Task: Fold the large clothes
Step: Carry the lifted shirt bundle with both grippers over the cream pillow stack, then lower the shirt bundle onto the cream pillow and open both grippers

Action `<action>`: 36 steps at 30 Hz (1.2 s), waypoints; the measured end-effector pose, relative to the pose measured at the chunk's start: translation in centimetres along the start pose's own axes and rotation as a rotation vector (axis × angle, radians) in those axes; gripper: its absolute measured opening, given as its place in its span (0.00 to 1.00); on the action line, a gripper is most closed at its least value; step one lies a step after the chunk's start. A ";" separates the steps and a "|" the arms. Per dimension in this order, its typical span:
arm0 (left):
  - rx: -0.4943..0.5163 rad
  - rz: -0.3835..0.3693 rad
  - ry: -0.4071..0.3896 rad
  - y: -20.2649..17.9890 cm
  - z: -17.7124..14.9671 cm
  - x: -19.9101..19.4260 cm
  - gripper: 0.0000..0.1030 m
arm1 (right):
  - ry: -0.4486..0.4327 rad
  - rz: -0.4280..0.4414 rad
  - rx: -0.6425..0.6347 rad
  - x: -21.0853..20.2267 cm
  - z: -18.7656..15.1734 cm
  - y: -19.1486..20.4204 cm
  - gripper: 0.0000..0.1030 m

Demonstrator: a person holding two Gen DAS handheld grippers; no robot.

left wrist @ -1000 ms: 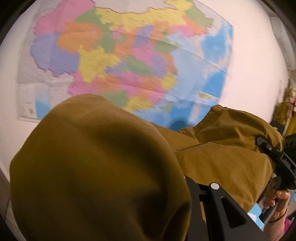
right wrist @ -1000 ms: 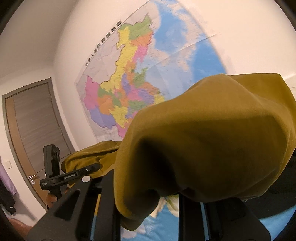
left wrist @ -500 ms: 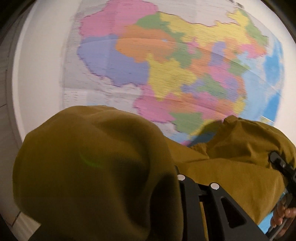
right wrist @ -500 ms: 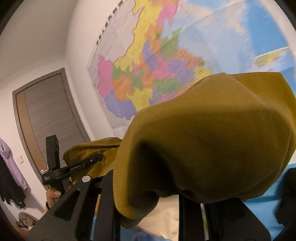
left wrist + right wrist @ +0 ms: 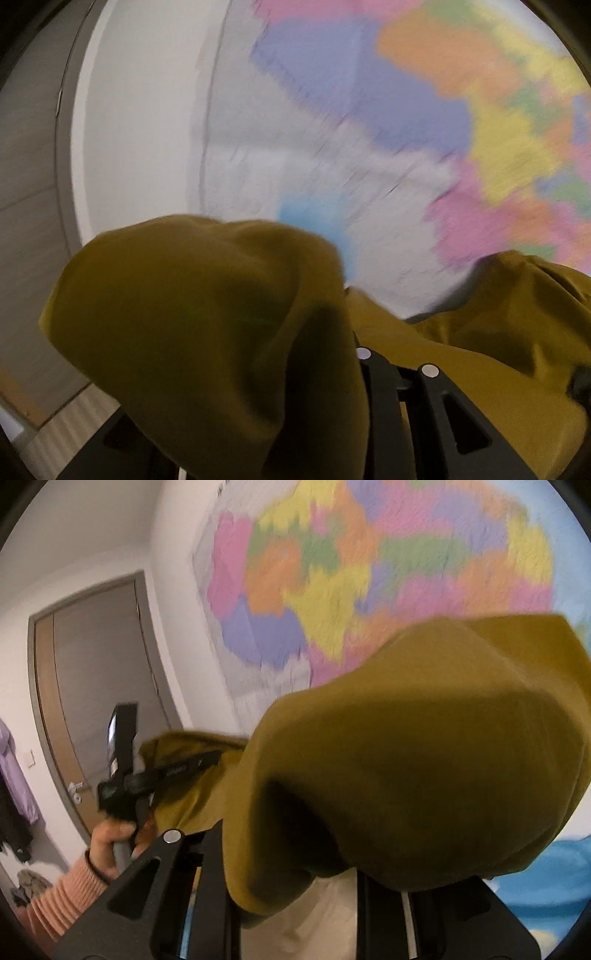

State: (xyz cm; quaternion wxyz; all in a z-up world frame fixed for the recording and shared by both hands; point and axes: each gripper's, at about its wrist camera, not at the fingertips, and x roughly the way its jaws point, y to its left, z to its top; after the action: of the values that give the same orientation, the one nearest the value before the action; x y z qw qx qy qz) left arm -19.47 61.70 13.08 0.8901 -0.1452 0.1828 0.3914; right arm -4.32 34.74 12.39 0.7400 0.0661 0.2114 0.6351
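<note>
Mustard-yellow cloth of a large garment (image 5: 424, 760) fills the lower half of both wrist views, held up in the air in front of a wall. In the right wrist view it billows from the centre out to 3 o'clock and drapes over the black two-finger right gripper (image 5: 291, 853), whose fingers vanish under the fabric at 6 o'clock; the cloth hangs from there, so the tongs appear clamped on it, though the tips are hidden. In the left wrist view the same yellow cloth (image 5: 207, 325) mounds from 9 o'clock to 6 o'clock over the black left gripper (image 5: 354, 354), with a further stretch running toward 4 o'clock; again the fingertips are covered and the grip looks closed on the cloth. Behind the garment a large, multicoloured wall map (image 5: 369, 572) spreads from 12 to 2 o'clock, blurred. At 9 o'clock in the right view stands a grey-framed brown door (image 5: 96, 686). Below it, at 8 o'clock, the person's left hand (image 5: 110, 842), in a ribbed peach-pink sleeve (image 5: 62, 897), wraps the handle of the left gripper. A lilac garment (image 5: 14, 771) hangs at the far 9 o'clock edge.
</note>
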 end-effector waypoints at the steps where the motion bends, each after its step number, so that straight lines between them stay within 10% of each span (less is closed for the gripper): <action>1: -0.002 0.008 0.051 0.8 -1.1 2.0 0.21 | 0.048 -0.001 0.013 1.0 -1.1 -0.4 0.21; 3: -0.001 0.072 0.169 2.0 -3.9 5.9 0.21 | 0.216 -0.028 0.050 3.5 -4.6 -1.8 0.28; 6: -0.060 0.106 0.247 4.2 -6.6 8.0 0.31 | 0.243 0.008 0.128 3.2 -6.7 -3.5 0.33; 12: -0.080 0.102 0.270 5.9 -6.8 8.0 0.48 | 0.305 0.027 0.077 0.0 -5.2 -2.8 0.57; 16: -0.064 0.127 0.297 6.6 -7.0 7.8 0.71 | 0.334 -0.010 -0.050 -4.8 -6.2 -2.0 0.61; 23: 0.024 0.133 0.227 7.0 -7.7 2.7 0.76 | 0.234 -0.016 -0.133 -10.5 -2.6 -2.4 0.60; 30: 0.069 0.160 0.000 5.9 -6.7 -4.8 0.84 | 0.236 -0.170 -0.117 -3.5 1.1 -4.4 0.59; 36: 0.122 0.021 0.128 3.3 -7.9 -1.1 0.86 | 0.492 -0.256 -0.120 1.4 -5.4 -7.1 0.51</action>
State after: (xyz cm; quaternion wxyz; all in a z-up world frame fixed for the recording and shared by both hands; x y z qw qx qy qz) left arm -24.33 59.94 6.16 0.8795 -0.1135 0.2644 0.3790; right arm 0.13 33.83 4.57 0.7432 -0.1611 0.3534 0.5448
